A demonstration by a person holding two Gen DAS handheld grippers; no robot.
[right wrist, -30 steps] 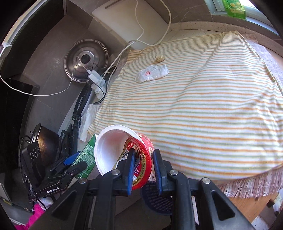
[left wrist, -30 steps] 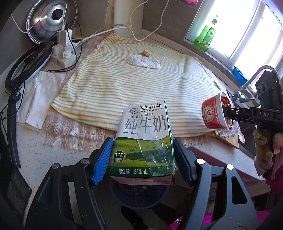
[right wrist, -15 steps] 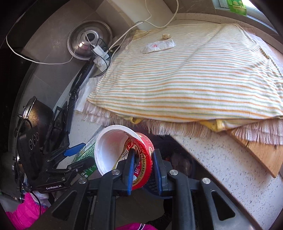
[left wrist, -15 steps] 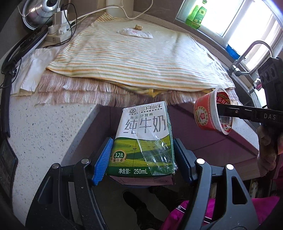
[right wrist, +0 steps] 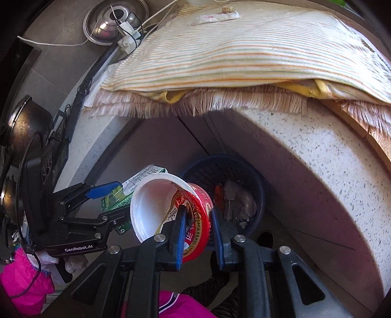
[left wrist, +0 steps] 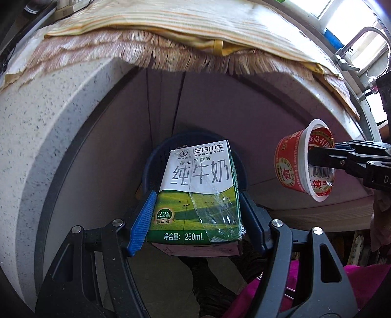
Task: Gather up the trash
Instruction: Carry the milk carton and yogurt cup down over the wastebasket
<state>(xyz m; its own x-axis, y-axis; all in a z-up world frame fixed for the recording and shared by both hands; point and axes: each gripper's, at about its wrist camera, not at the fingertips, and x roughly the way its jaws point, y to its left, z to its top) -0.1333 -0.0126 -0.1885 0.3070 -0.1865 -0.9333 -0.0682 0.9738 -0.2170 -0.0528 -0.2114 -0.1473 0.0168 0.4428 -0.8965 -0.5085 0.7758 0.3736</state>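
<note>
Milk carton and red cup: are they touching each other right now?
Apart. The left wrist view shows open space between the milk carton in the left claw and the red cup.

Milk carton in left tongs

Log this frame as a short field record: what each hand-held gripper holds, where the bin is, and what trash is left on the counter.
left hand-held gripper: shut on milk carton, above the bin
right hand-held gripper: shut on red cup, tipped sideways
bin: dark blue basket on the floor by the counter, some trash inside
left on counter: white wrapper and small crumpled scrap on striped cloth
</note>
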